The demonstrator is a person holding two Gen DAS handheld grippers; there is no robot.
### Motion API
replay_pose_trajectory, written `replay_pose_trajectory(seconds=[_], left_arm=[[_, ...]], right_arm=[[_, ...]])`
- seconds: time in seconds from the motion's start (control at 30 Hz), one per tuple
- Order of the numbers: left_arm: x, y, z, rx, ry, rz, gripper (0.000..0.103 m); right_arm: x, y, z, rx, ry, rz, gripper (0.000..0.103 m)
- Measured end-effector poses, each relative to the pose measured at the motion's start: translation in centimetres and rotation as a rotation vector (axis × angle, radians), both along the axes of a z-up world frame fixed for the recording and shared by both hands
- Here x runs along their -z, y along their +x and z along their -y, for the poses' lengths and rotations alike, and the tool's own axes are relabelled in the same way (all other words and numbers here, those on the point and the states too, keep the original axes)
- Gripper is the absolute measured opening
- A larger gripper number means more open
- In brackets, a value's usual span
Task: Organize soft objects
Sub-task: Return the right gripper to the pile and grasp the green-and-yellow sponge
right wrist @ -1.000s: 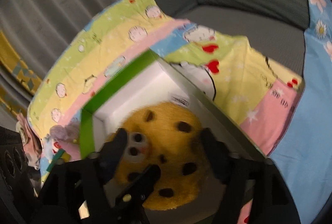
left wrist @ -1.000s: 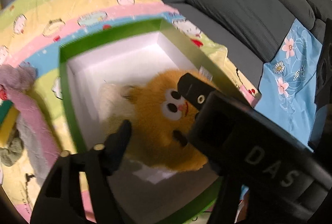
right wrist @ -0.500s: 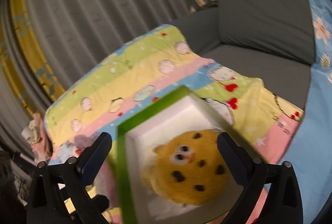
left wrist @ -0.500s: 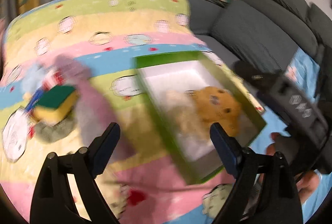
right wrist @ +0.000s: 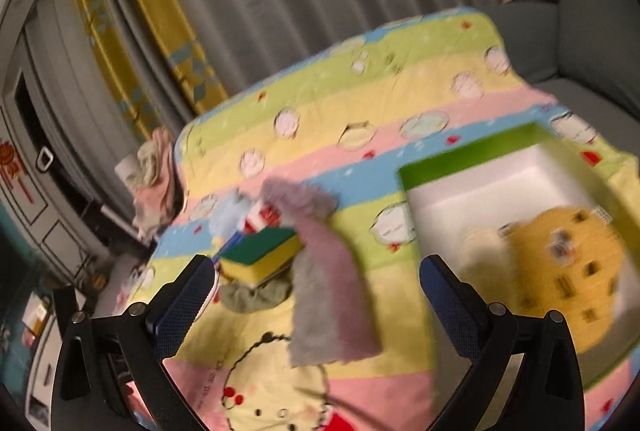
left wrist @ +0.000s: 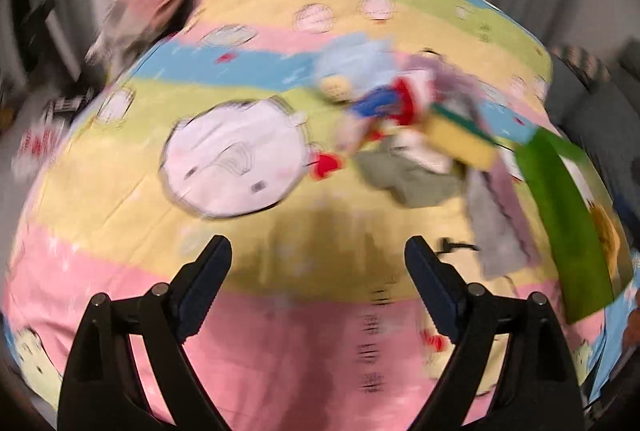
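With the yellow spotted plush toy point(right wrist: 560, 271) lying in the green box point(right wrist: 464, 155) near the blanket's point(right wrist: 320, 103) right edge, both hands were between items. The left gripper point(left wrist: 318, 263) and right gripper point(right wrist: 316, 283), empty, jaws apart after widening off the toy, had swung toward the sponge point(right wrist: 260, 255) and grey cloth point(right wrist: 332, 291), likely next

One box point(right wrist: 460, 159), one plush toy point(right wrist: 560, 267), one sponge point(right wrist: 260, 255), two cloths.
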State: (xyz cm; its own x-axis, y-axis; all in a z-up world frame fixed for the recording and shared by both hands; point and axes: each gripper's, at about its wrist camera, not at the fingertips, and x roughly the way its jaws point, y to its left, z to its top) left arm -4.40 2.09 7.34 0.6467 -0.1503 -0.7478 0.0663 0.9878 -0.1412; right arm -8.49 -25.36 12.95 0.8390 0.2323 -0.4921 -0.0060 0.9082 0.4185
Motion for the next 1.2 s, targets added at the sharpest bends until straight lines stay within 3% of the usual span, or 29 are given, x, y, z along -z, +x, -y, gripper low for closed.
replay_pose_trajectory(seconds=[0.1,0.17,0.33,0.47,0.57,0.73,0.77,0.8,0.83,1.03,1.2], left_arm=[[1.9,0.2,-3.4,-0.075,-0.060,-0.036,0.088],[2.5,0.4,-4.5,-0.115,-0.055,-0.051,0.088],[2.1,0.9,-6.2,-0.129,-0.080,-0.033,0.088],[1.7,0.7,-7.2,-0.145,-0.092,-0.031,0.088],[1.6,0.7,-7.8,-0.170,-0.087,-0.030,0.088],[0.8,0.4,-8.8,-0.170,-0.147,-0.013,0.088],[0.6,0.3,-9.0,-0.172,-0.150,-0.004,0.088],[0.4,0.1,-9.1,-0.177,-0.150,0.003,0.088],[0.3,0.0,-9.2,-0.180,-0.151,0.008,0.088],[0.0,-0.1,-9.7,-0.185,-0.178,0.012,0.088],[0.0,-0.1,-9.7,-0.193,-0.177,0.010,0.088]], right_arm=[[1.7,2.0,-2.0,-0.040,0.016,-0.075,0.102],[2.9,3.8,-3.6,-0.072,0.035,-0.141,0.102],[4.0,8.5,-6.6,-0.085,0.085,-0.223,0.102],[4.4,12.5,-9.2,-0.011,0.037,-0.312,0.102],[4.6,14.3,-11.5,0.031,-0.082,-0.366,0.102],[5.2,14.8,-13.4,0.013,-0.147,-0.372,0.100],[5.4,14.7,-13.5,0.026,-0.168,-0.373,0.094],[5.4,14.5,-13.6,0.035,-0.191,-0.372,0.077],[5.4,14.4,-13.6,0.041,-0.219,-0.379,0.071],[2.6,11.2,-14.1,0.006,-0.269,-0.277,0.070],[0.6,5.3,-15.8,-0.151,-0.261,-0.198,0.070]])
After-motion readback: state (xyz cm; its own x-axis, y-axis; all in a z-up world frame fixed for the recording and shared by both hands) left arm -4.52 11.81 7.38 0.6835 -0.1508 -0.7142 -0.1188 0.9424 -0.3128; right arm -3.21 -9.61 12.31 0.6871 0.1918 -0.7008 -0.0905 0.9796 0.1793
